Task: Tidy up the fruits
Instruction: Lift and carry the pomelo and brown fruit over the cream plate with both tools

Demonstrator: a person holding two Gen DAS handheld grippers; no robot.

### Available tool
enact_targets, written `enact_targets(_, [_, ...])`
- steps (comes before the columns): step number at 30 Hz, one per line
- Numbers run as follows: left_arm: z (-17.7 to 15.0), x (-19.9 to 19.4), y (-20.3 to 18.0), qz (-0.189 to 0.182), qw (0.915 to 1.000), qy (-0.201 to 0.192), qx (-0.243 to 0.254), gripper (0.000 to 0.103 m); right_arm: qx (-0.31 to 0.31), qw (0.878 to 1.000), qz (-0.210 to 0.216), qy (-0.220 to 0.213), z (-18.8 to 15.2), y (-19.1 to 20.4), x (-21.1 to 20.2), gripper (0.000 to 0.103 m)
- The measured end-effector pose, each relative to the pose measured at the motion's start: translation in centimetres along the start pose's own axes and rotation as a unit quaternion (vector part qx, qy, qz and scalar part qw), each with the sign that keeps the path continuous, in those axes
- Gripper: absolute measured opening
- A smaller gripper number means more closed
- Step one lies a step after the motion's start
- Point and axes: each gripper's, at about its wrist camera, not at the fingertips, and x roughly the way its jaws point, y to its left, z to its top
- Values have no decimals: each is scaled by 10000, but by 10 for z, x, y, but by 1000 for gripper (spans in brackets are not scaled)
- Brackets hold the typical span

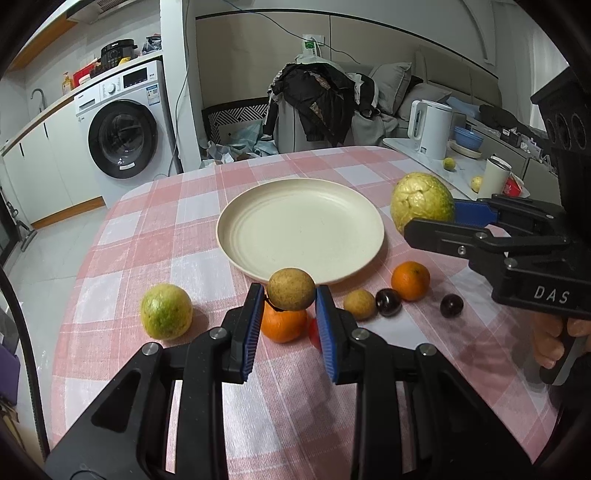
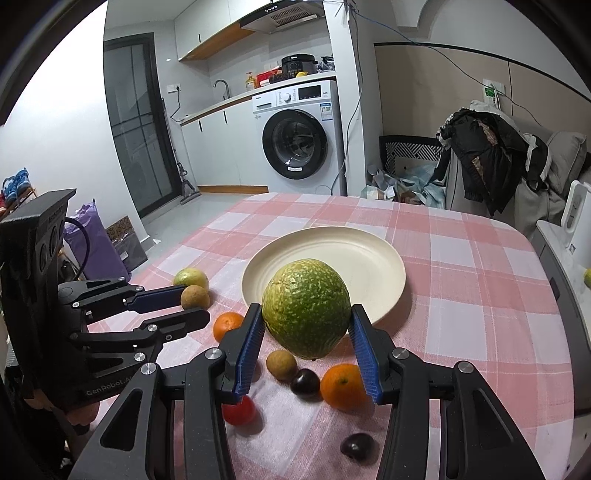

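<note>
fruits are mid-carry: left gripper [image 1: 290, 308] grasps a longan [image 1: 291, 288], right gripper [image 2: 306, 330] an avocado [image 2: 306, 308]; next, probably release both over the plate [image 1: 258, 206].

Home kitchen-living rm, washing machine [image 2: 300, 142], sofa [image 1: 399, 92], range hood [image 2: 284, 14]
</note>
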Motion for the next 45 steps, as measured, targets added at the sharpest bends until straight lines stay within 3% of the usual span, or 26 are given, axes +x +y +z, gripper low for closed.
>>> enact_targets(17, [29,62,11,-29,9999,66,-109,26,240,9988,-55,412,13,-16,46,48])
enact_targets(27, [30,96,8,7,9998,184,-93,26,338,9972,-71,669,10,-21,72,48])
enact_targets(45, [27,115,14,47,9994,322,-153,26,358,9957,-137,848,5,-24,84,48])
